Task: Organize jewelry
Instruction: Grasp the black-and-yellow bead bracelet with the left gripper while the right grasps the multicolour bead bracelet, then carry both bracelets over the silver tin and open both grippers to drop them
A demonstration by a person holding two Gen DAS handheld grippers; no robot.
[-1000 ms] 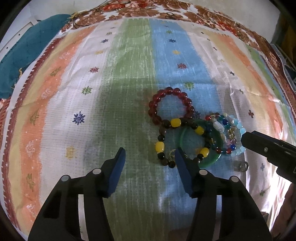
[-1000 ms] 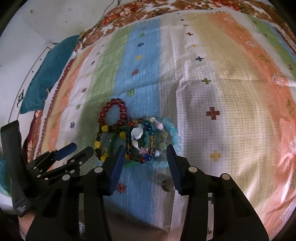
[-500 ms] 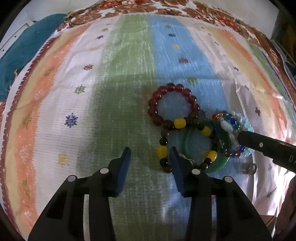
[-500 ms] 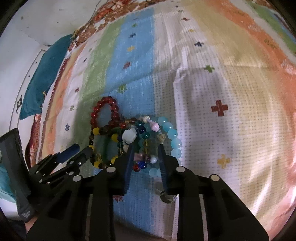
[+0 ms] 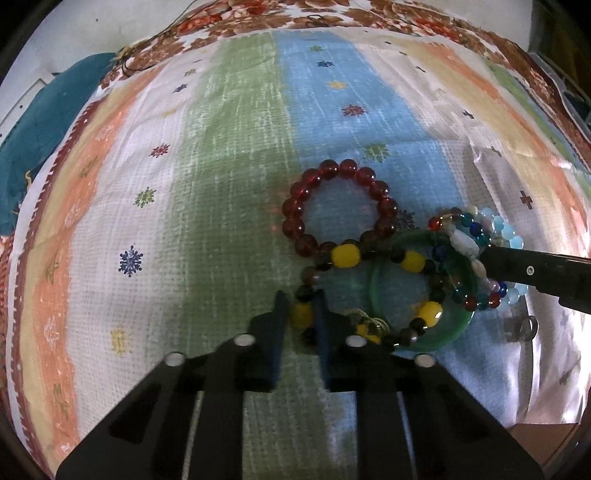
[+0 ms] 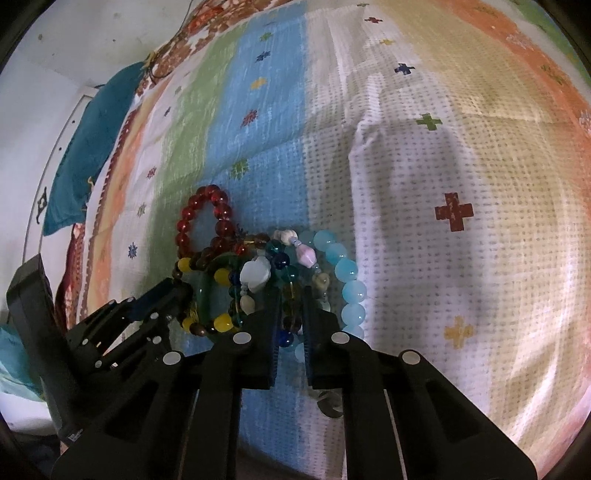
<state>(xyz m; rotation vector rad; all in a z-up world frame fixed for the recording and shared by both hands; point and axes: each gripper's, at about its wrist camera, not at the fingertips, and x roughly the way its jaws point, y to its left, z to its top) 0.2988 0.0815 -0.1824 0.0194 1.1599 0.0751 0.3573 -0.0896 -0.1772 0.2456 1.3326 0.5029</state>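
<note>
A pile of bracelets lies on the striped cloth [image 5: 229, 184]. It holds a red bead bracelet [image 5: 328, 170], a yellow-and-dark bead bracelet [image 5: 345, 256], a green bangle [image 5: 454, 332], a multicolour bead bracelet [image 6: 255, 275] and a pale blue bead bracelet [image 6: 347, 269]. My left gripper [image 5: 300, 295] points down at the pile's left side. Its jaws are closing, and a yellow bead of the yellow-and-dark bracelet is pinched between the pads. My right gripper [image 6: 290, 291] is over the right side. Its jaws are closing too, with strands of the multicolour bracelet between them.
A small metal ring [image 5: 528, 328] lies on the cloth just below the pile. A teal cloth [image 5: 40, 140] sits at the far left edge. The floral border [image 5: 406, 14] runs along the far side, and the cloth ends near the bottom right.
Both grippers sank onto the pile and their jaws drew together. The left came in from open beside the yellow-and-dark bracelet to around its bead, and the right closed around the multicolour strands.
</note>
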